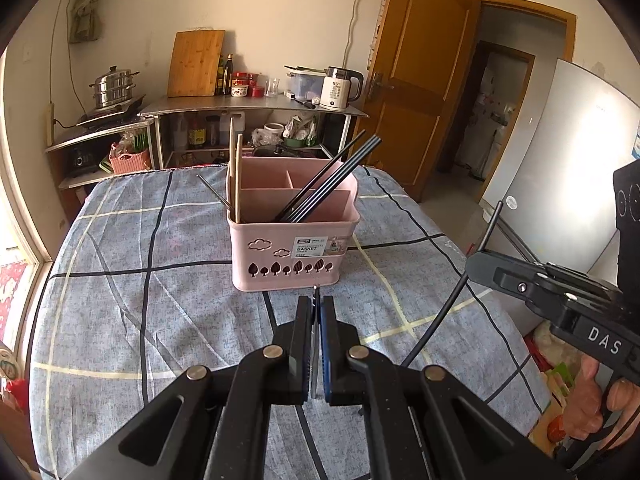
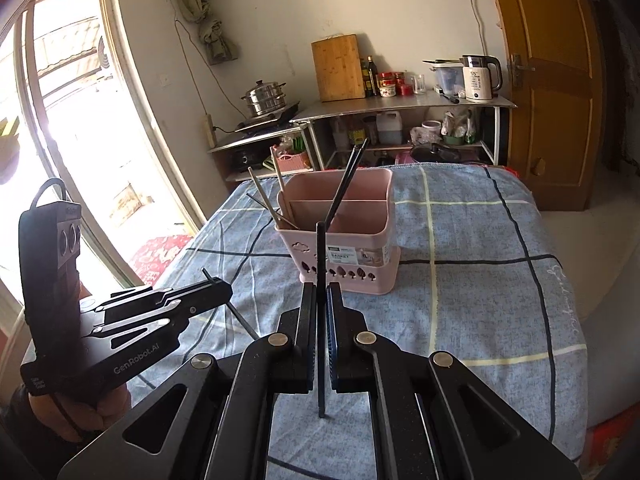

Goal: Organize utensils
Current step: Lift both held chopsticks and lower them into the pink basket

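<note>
left wrist: looked down along fingers, near | right wrist: same | shared: pink basket (image 1: 294,240) (image 2: 344,240), checked cloth (image 1: 160,300) (image 2: 460,280)

Your basket (image 1: 286,240) sits on the table (image 1: 160,300), straight ahead of both grippers. Black chopsticks (image 1: 328,180) lean in its right compartment, wooden ones (image 1: 237,178) stand in the left corner. Behind the table you have a shelf (image 1: 256,104) with a cutting board (image 1: 196,63) on its left and a kettle (image 1: 340,88) on its right.
</note>
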`<state>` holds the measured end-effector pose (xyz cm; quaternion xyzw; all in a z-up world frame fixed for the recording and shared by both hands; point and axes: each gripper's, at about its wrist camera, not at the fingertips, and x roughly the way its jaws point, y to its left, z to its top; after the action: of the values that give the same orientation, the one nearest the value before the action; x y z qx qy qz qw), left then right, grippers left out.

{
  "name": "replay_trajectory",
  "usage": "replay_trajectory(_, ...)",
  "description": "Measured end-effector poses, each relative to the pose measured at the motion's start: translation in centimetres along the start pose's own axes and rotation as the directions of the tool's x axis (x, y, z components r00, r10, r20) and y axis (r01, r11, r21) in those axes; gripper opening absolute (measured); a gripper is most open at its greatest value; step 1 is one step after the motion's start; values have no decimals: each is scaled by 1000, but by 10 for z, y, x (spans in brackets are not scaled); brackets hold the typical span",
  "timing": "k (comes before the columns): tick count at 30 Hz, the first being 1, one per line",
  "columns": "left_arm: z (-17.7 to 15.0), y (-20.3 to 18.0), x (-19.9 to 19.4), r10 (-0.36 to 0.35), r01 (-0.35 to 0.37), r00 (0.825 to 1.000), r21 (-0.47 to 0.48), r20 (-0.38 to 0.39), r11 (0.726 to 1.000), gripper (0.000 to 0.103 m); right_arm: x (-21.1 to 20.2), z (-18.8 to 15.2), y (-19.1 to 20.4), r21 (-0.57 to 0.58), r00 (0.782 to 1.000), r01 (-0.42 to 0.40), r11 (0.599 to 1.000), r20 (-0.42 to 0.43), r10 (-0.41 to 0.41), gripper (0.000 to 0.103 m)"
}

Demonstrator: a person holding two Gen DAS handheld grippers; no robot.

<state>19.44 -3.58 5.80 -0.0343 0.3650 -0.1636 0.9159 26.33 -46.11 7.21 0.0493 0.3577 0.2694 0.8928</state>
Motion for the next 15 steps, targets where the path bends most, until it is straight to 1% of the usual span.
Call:
replay_trajectory(6, -3, -1, -5, 6, -6, 1000, -1, -28, 1000, 4, -5, -3, 4, -20, 1000, 4, 1000, -8, -4, 5)
replay_trajectory(10, -2, 1, -7, -2, 2, 999, -14, -41, 1000, 4, -6, -1, 6, -26, 1000, -1, 1000, -4, 1, 5)
replay_trajectory(15, 11, 4, -12, -11, 10, 1000, -18, -30, 1000, 4, -5, 11, 8, -36, 1000, -9, 999, 18, 9, 5)
